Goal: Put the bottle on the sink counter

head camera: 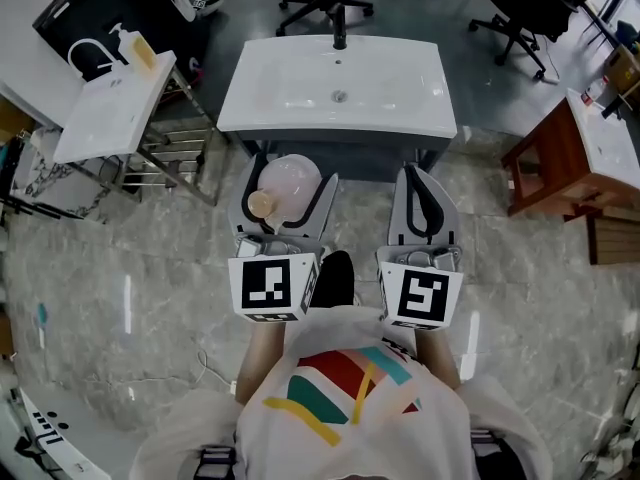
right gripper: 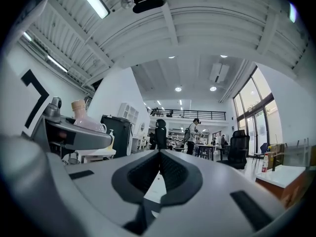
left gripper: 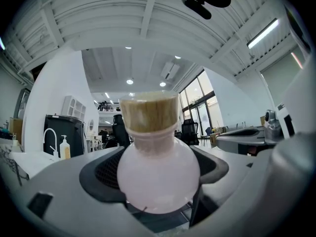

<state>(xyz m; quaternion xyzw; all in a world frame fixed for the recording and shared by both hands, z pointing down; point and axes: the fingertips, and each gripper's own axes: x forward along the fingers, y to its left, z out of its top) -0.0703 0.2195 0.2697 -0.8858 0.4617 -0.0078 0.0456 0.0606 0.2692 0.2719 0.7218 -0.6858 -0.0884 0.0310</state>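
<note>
— Where is the bottle (left gripper: 159, 174) held?

— It is clamped at its round belly between the jaws of the left gripper (head camera: 290, 176), stopper (left gripper: 149, 111) uppermost, in the air just short of the sink counter (head camera: 247, 93). The right gripper (head camera: 420, 183) is closed on nothing.

— How should the placing be done?

— The bottle should be carried forward, stopper up, and lowered onto a flat part of the counter beside the basin (head camera: 338, 80), not onto its slope. The jaws should be opened only once the base is seated, as a round body is likely to tip or roll.
</note>
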